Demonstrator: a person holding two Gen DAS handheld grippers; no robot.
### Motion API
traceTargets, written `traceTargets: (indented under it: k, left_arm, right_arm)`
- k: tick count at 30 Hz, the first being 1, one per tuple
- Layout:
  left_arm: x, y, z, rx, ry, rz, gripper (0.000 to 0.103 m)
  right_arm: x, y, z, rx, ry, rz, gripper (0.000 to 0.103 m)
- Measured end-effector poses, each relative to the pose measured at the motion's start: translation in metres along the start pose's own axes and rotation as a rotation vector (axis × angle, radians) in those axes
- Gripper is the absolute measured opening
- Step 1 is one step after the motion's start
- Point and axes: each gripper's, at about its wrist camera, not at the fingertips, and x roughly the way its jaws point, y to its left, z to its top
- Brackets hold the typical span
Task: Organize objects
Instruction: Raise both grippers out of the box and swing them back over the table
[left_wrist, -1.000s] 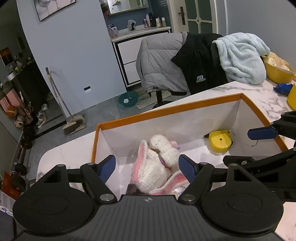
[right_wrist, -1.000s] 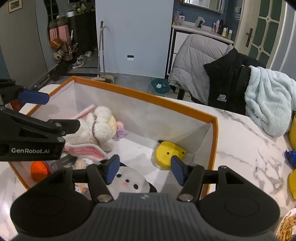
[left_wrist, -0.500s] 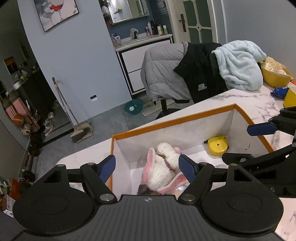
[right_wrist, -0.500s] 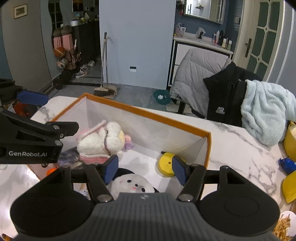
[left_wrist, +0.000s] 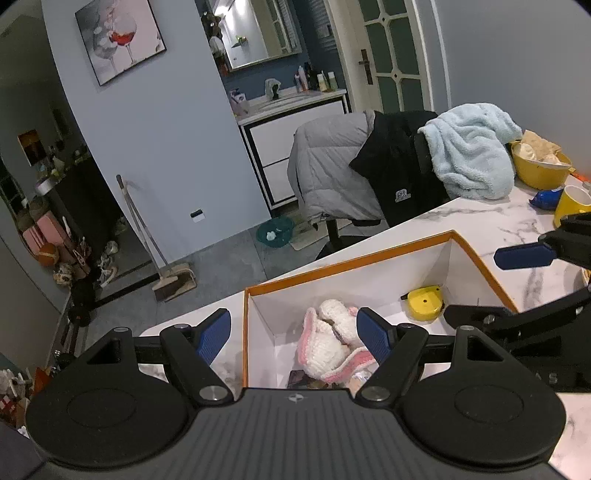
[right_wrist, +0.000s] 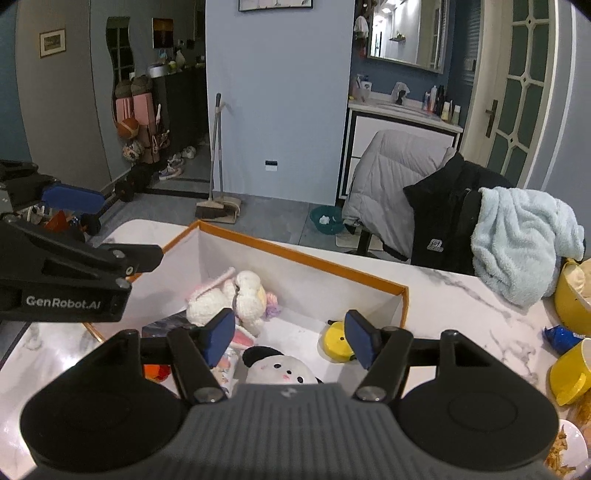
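Note:
An orange-rimmed white box (left_wrist: 354, 262) (right_wrist: 303, 254) stands on the marble table. Inside lie a white and pink knitted bunny (left_wrist: 332, 343) (right_wrist: 229, 299), a yellow round object (left_wrist: 424, 302) (right_wrist: 334, 341) and a panda plush (right_wrist: 277, 367). An orange item (right_wrist: 157, 371) and a dark packet (right_wrist: 166, 325) show at the box's near left. My left gripper (left_wrist: 293, 338) is open and empty, held above the box's left end. My right gripper (right_wrist: 290, 338) is open and empty, above the box's near side. Each gripper shows in the other's view.
A chair with a grey jacket (left_wrist: 328, 166), a black jacket and a light blue towel (left_wrist: 472, 151) stands behind the table. A yellow bowl (left_wrist: 539, 170), a yellow mug (right_wrist: 570, 369), a blue wrapper (right_wrist: 559, 334) and a plate of snacks (right_wrist: 567, 446) sit at the table's right.
Both grippers have risen and pulled back from the box, which looks smaller and lower in both views. Both stay open. The toys in the box have not moved.

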Motion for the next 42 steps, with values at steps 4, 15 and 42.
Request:
traceTargets:
  k: [4,15,42]
  left_arm:
    - [-0.012,-0.002,-0.002,0.002,-0.02,-0.003,0.089]
    - [-0.058,0.003,-0.022,-0.096,-0.202,-0.083,0.09]
    - [-0.086,0.009,-0.154,-0.181,-0.168,-0.125,0.096]
  right_arm:
    - [-0.016,0.003,0.001,-0.003,-0.022,-0.005,0.068]
    - [-0.051,0.016,-0.002,-0.07,-0.102,-0.01,0.073]
    - [-0.096,0.069,-0.118,-0.229,-0.094,0.078,0.099]
